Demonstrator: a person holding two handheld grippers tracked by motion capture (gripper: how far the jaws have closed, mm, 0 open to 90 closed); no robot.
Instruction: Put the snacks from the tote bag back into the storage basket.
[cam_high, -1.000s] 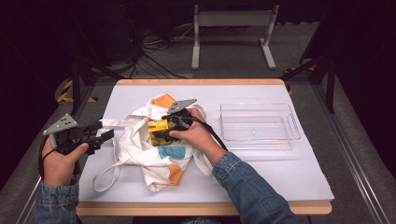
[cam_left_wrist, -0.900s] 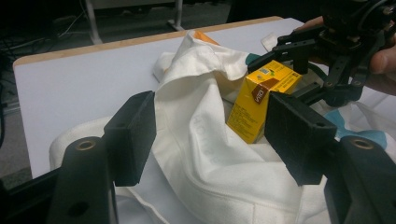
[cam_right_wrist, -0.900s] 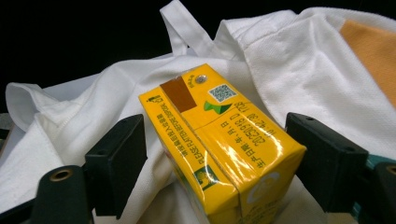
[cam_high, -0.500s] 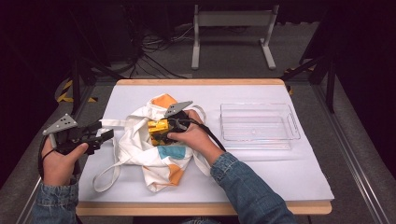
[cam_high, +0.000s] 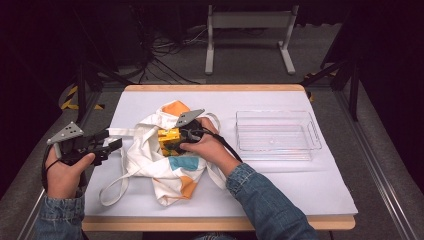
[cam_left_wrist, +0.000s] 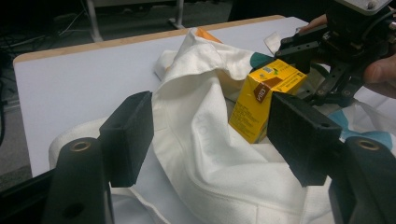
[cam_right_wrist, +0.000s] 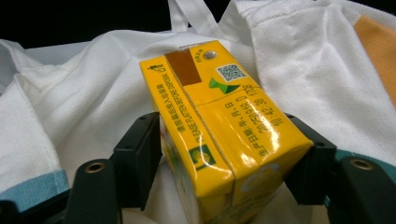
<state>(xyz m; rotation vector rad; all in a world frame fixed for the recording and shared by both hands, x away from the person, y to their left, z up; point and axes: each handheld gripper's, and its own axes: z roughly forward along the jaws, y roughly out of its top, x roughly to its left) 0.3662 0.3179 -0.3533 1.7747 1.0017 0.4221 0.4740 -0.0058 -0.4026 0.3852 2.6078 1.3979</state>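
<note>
The left gripper (cam_high: 102, 146) is hovering at the table's (cam_high: 280, 195) left edge, its jaws standing wide apart with a fold of the white tote bag (cam_high: 150, 155) rising between them in the left gripper view, the pads not pressing on the cloth. The bag is lying crumpled on the left half of the table, its handles (cam_high: 112, 185) trailing toward the front left corner. In the bag's mouth, near the middle of the table, the yellow juice carton (cam_high: 169, 141) is lying tilted on the cloth. The right gripper (cam_high: 176, 140) is reaching in from the right, and its jaws have just been closing around the carton; in the right gripper view both pads are sitting against the carton's (cam_right_wrist: 224, 140) two sides. Farther right, a clear plastic tray (cam_high: 312, 135) is standing toward the table's right edge, well apart from the bag.
</note>
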